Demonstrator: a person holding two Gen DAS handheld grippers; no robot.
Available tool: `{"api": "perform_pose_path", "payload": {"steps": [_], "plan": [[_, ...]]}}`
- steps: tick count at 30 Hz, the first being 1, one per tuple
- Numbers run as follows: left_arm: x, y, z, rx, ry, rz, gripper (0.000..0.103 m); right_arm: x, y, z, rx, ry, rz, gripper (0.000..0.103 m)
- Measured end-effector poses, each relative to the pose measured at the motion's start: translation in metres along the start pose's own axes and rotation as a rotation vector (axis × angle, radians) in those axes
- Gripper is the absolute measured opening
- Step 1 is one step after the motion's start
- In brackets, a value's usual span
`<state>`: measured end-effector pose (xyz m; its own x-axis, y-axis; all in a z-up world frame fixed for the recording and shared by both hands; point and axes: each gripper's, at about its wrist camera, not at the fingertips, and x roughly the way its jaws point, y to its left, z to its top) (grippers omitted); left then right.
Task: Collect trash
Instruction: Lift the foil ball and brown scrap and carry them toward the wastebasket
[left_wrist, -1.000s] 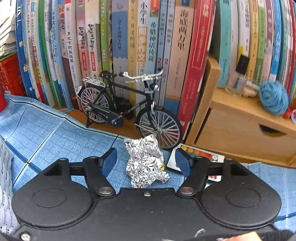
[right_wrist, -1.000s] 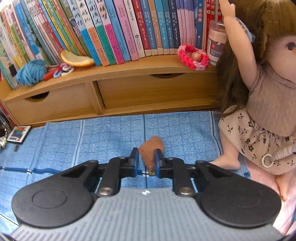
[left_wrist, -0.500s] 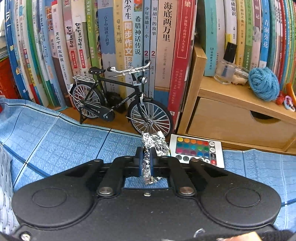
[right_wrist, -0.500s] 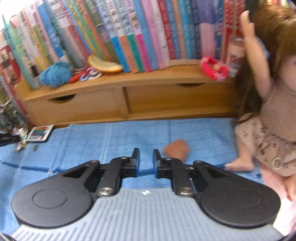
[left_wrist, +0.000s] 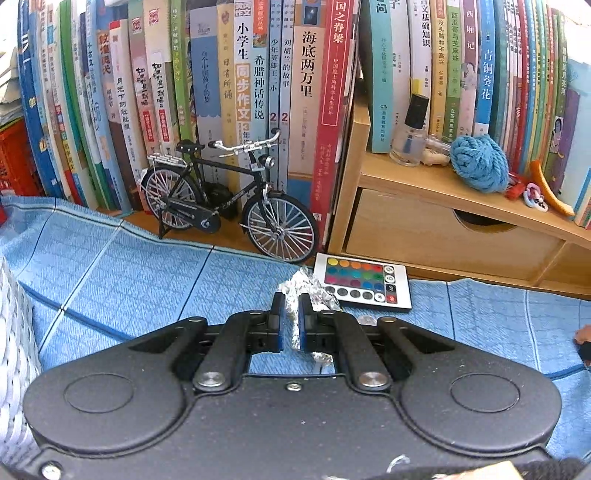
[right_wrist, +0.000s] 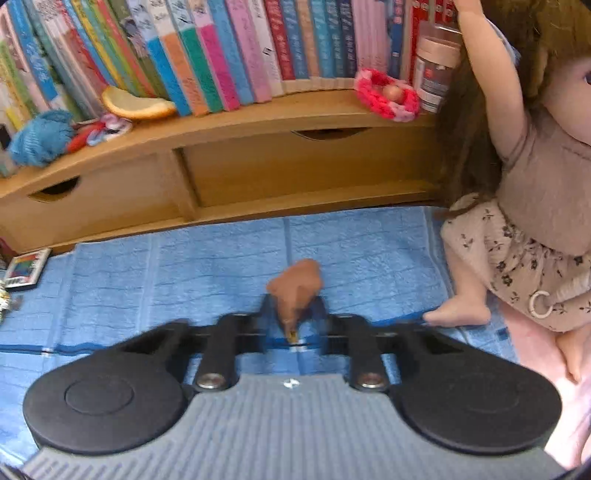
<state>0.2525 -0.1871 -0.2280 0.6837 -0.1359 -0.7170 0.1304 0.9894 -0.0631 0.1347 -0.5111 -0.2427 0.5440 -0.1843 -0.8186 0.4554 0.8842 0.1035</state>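
Observation:
A crumpled ball of silver foil (left_wrist: 300, 291) sits between the blue pads of my left gripper (left_wrist: 291, 308), which is shut on it just above the blue cloth (left_wrist: 147, 280). In the right wrist view a brown scrap (right_wrist: 295, 284) stands between the blurred fingers of my right gripper (right_wrist: 294, 312). The fingers press in on its narrow lower end, and its wider top sticks out past their tips.
A white remote with coloured buttons (left_wrist: 364, 282) lies right behind the foil. Behind that stand a model bicycle (left_wrist: 229, 199), rows of books and a wooden drawer shelf (left_wrist: 443, 236) holding blue yarn (left_wrist: 478, 162). A doll (right_wrist: 535, 184) sits right of the scrap. A white basket edge (left_wrist: 11, 350) shows at far left.
My left gripper closed on the foil and has drawn back with it. My right gripper lost the brown scrap half a second ago, swung back right and now has it between its fingers again.

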Motion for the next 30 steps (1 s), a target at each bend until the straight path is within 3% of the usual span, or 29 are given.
{"api": "perform_pose_path", "payload": {"steps": [12,13,15,16,17,19,21,24,25,30], "plan": [[-0.033,-0.002,-0.012,0.018,0.004,-0.067,0.01,-0.043,0.057,-0.004,-0.08,-0.037,0.224,0.022],[-0.03,-0.001,-0.011,0.013,0.013,-0.074,0.013,-0.045,0.063,-0.005,-0.09,-0.036,0.238,0.022],[-0.023,0.001,-0.01,-0.021,0.019,-0.058,0.034,-0.049,0.072,-0.008,-0.107,-0.032,0.255,0.022],[-0.019,0.001,-0.01,-0.034,0.015,-0.034,0.057,-0.05,0.078,-0.01,-0.115,-0.031,0.261,0.022],[-0.013,0.0,-0.01,-0.044,0.011,-0.012,0.062,-0.05,0.084,-0.011,-0.124,-0.03,0.264,0.022],[0.001,-0.002,-0.009,-0.045,0.026,-0.012,0.062,-0.048,0.089,-0.012,-0.138,-0.026,0.271,0.022],[0.016,-0.003,-0.008,-0.055,0.052,-0.008,0.061,-0.046,0.093,-0.013,-0.138,-0.017,0.277,0.022],[0.028,-0.003,-0.01,-0.07,0.058,-0.012,0.038,-0.043,0.099,-0.015,-0.139,-0.003,0.283,0.022],[0.028,-0.003,-0.01,-0.061,0.056,-0.022,0.006,-0.043,0.101,-0.015,-0.14,-0.001,0.286,0.022],[0.009,-0.007,-0.01,-0.024,0.043,-0.044,0.003,-0.047,0.109,-0.02,-0.147,0.002,0.303,0.022]]}}
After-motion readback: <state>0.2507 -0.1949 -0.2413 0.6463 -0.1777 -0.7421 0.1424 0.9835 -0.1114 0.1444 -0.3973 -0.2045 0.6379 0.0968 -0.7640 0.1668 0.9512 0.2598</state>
